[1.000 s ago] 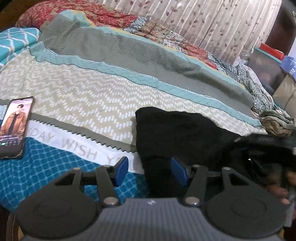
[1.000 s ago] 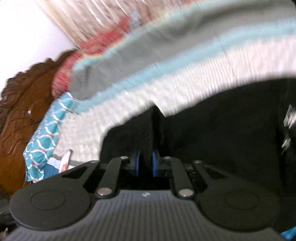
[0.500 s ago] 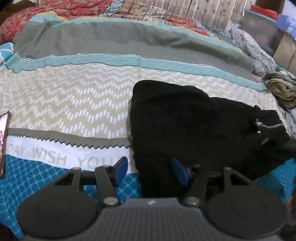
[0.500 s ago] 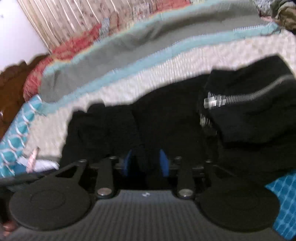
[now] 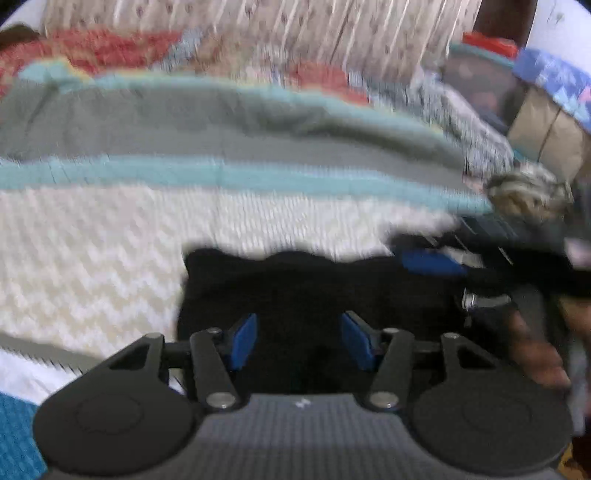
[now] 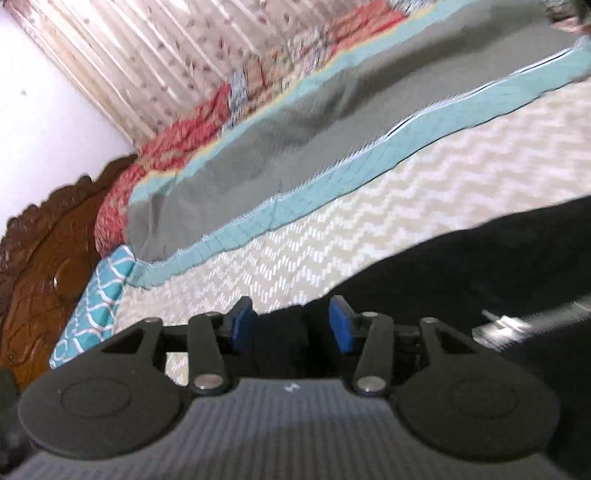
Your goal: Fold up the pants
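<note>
The black pants [image 5: 310, 284] lie folded on the patterned bedspread [image 5: 110, 251]. My left gripper [image 5: 298, 342] is open just above their near edge, blue pads apart, nothing between them. The right gripper shows blurred in the left wrist view [image 5: 432, 262], low over the right part of the pants. In the right wrist view my right gripper [image 6: 292, 328] is open with a fold of the black pants [image 6: 461, 273] lying between the pads; the pads do not press it. A metal zipper [image 6: 517, 321] shows at right.
The bed's carved wooden headboard [image 6: 40, 266] is at left, with a teal pillow [image 6: 92, 306] beside it. A curtain [image 5: 332, 33] hangs behind the bed. Crumpled clothes [image 5: 528, 192] and boxes [image 5: 546, 125] sit at the far right edge.
My right gripper has opened: it was shut on the pants a second ago, and its pads now stand wide. My left gripper has moved right over the pants, and the phone has left its view.
</note>
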The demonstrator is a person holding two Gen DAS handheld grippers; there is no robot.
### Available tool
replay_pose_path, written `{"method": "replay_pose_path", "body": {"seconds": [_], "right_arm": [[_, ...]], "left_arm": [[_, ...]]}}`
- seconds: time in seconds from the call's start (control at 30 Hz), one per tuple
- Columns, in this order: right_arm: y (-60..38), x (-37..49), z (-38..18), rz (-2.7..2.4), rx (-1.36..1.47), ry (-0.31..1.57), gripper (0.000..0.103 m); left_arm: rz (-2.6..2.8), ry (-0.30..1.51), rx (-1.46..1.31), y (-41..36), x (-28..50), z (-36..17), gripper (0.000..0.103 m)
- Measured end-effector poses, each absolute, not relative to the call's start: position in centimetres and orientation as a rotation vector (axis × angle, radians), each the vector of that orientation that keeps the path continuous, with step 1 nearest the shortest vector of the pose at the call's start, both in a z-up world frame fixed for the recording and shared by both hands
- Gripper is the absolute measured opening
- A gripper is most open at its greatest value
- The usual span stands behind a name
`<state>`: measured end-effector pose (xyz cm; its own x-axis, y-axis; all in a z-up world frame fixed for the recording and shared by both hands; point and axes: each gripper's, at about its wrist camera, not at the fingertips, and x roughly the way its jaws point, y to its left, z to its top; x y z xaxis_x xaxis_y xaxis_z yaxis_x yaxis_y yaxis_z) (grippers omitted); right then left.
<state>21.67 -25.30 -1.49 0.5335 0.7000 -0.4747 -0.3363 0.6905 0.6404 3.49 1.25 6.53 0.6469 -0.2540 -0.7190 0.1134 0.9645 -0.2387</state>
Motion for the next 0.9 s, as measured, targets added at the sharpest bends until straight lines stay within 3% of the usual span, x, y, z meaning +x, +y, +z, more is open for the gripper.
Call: {"method": "replay_pose_path", "body": {"seconds": [0.1, 0.13, 0.17, 0.2, 0.23, 0.4, 0.47, 0.6, 0.77, 0.9], "right_arm": [[-22.9, 23.5, -3.8, 0.649, 0.525, 0.888, 0.053], [-22.4, 23.6, -4.4, 0.659, 0.548, 0.926, 0.049], [-22.0, 23.5, -4.8, 0.687, 0.574, 0.951, 0.04], [-21.7, 22.6, -4.6, 0.704, 0.568, 0.938, 0.022], [-21.6, 21.4, -3.7, 0.7, 0.524, 0.882, 0.011], [-23.3, 17.7, 0.3, 0.569, 0.423, 0.608, 0.002], [-23.0, 17.7, -0.2, 0.469, 0.336, 0.594, 0.002], [-24.1, 19.8, -3.2, 0.412, 0.391, 0.776, 0.004], [-31.1, 18.0, -0.4, 0.436, 0.524, 0.644, 0.009], [-38.0, 16.2, -0.2, 0.31, 0.593, 0.578, 0.022]], "left_arm": [[-0.18, 0.928, -0.125, 0.8, 3.1, 3.3, 0.051], [-0.165, 0.935, -0.101, 1.0, 2.9, 2.7, 0.051], [-0.156, 0.932, -0.092, 1.2, 2.5, 2.4, 0.051], [-0.156, 0.929, -0.104, 1.6, 2.3, 2.3, 0.051], [-0.164, 0.929, -0.127, 2.1, 2.3, 2.4, 0.051], [-0.163, 0.929, -0.164, 2.8, 2.4, 2.9, 0.051], [-0.157, 0.921, -0.165, 2.5, 2.6, 3.1, 0.051], [-0.184, 0.843, -0.212, 2.8, 2.7, 5.6, 0.051], [-0.264, 0.749, -0.204, 1.6, 4.8, 8.6, 0.051], [-0.343, 0.788, -0.169, -1.7, 7.6, 7.7, 0.051]]}}
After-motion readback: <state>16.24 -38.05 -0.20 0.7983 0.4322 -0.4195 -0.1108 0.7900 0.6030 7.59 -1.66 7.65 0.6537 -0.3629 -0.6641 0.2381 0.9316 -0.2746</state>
